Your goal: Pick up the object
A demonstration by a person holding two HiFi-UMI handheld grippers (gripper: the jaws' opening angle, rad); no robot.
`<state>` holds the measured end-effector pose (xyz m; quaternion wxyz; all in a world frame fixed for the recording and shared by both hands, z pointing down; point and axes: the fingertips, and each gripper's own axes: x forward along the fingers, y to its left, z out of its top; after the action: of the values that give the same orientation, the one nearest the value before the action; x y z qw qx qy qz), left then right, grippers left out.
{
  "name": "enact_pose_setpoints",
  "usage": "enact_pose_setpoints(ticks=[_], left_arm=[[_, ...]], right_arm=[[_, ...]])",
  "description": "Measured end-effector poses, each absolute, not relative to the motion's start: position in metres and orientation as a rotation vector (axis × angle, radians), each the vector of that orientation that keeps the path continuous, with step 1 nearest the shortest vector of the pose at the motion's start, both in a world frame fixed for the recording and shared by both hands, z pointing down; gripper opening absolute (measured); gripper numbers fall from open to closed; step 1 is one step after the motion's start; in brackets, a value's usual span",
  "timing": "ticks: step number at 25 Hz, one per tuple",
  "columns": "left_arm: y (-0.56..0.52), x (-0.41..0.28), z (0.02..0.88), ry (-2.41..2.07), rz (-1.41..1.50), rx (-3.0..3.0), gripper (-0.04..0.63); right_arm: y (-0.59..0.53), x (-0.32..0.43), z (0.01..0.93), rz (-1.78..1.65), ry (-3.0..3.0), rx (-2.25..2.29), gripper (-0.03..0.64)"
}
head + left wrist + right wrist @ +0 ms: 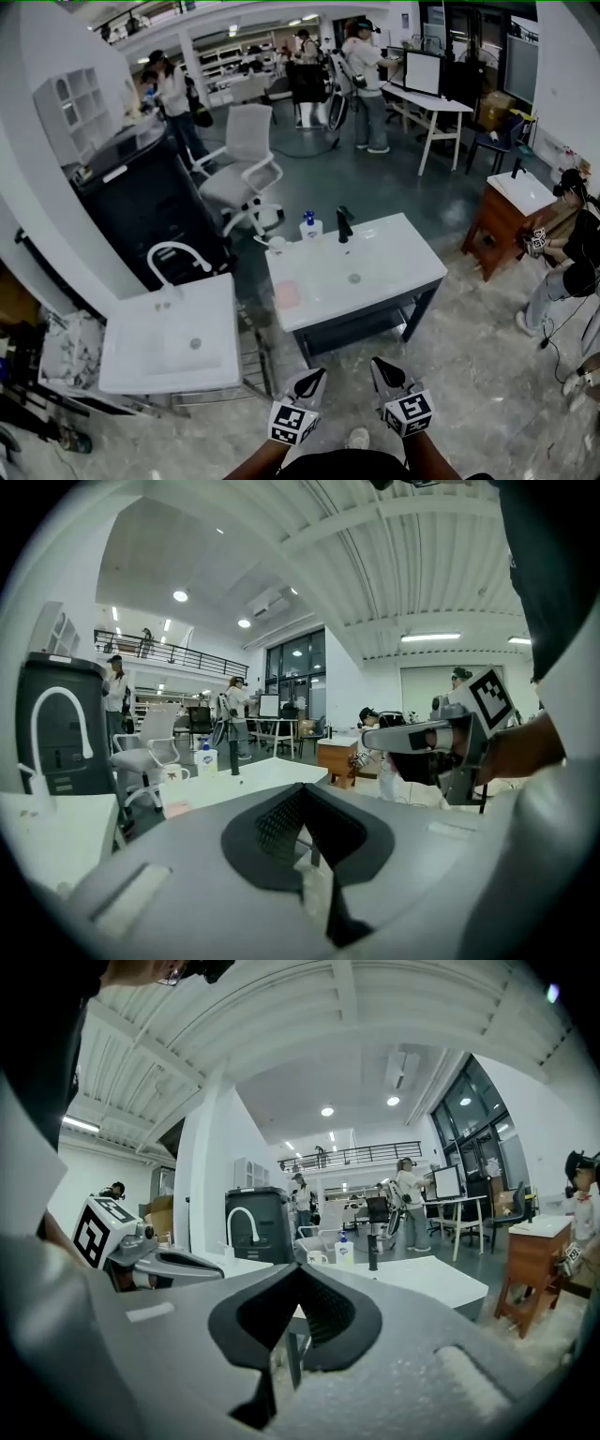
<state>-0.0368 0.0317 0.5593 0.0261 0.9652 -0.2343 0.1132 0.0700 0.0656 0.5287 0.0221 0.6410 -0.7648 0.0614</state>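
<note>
Bottle (pixel 310 226), cup (pixel 277 245) and pink pad (pixel 287 294) sit on the counter (pixel 398 272); left gripper (pixel 316 374) and right gripper (pixel 380 365) hang near its front edge, both closed, holding nothing

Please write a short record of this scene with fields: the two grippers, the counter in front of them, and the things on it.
left gripper: jaws together, nothing between them
right gripper: jaws together, empty, beside the left one
sink counter: white, ahead of both grippers, not reached
on the counter: black faucet, soap bottle with blue pump, white cup, flat pink item near its left edge
to the left: second white sink with white faucet
</note>
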Motion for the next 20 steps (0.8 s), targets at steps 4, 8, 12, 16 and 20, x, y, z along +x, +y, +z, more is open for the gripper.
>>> enact_pose_setpoints(ticks=[4, 8, 12, 16, 20], left_arm=[[0.022, -0.001, 0.556, -0.707, 0.345, 2.999, 0.017], [0.011, 0.023, 0.557, -0.739, 0.361, 2.985, 0.017], [0.001, 0.036, 0.564, -0.785, 0.405, 2.947, 0.016], [-0.009, 0.040, 0.570, -0.839, 0.382, 2.913, 0.017], [-0.032, 0.025, 0.573, -0.988, 0.375, 2.880, 0.015]], right_arm=[[0.050, 0.105, 0.531, 0.217, -2.370, 1.986, 0.003], [0.037, 0.129, 0.533, 0.211, -2.400, 1.960, 0.003], [0.027, 0.145, 0.537, 0.222, -2.425, 1.930, 0.003], [0.018, 0.155, 0.544, 0.249, -2.443, 1.911, 0.003], [0.005, 0.157, 0.550, 0.283, -2.447, 1.870, 0.003]])
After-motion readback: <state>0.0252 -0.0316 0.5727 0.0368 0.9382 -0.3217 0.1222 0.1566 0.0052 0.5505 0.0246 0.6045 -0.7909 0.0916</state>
